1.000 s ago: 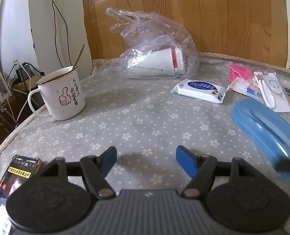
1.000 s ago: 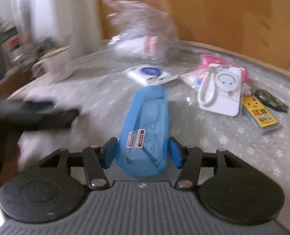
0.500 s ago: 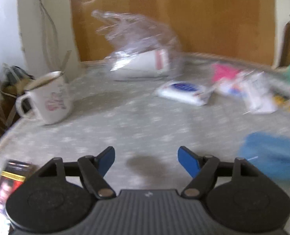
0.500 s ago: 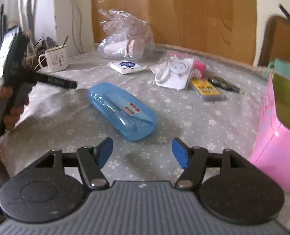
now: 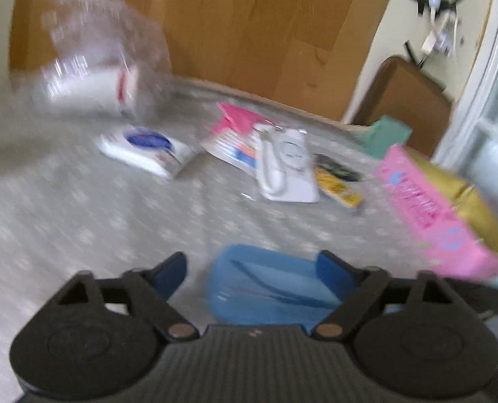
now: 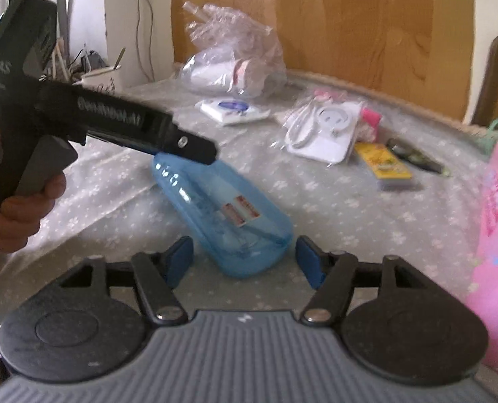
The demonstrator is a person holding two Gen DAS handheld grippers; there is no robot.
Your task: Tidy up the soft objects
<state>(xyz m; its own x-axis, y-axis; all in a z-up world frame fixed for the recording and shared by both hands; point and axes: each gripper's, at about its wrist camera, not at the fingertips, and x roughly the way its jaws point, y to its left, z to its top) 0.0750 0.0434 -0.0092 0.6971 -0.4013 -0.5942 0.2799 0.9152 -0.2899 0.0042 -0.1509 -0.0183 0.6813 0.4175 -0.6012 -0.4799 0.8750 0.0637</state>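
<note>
Both grippers spread wide, left gripper (image 5: 252,268), right gripper (image 6: 244,257), above blue case (image 6: 222,211)

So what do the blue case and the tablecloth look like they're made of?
The blue case looks like translucent, glossy hard plastic: its contents and stickers show through and light glints off it. The tablecloth looks like matte grey fabric with a small white flower print, and it wrinkles near the table edge. Both are only judged by look.

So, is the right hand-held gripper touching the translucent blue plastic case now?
Apart. The right wrist view shows the right hand-held gripper open, with tablecloth visible between each finger and the translucent blue plastic case.
</note>
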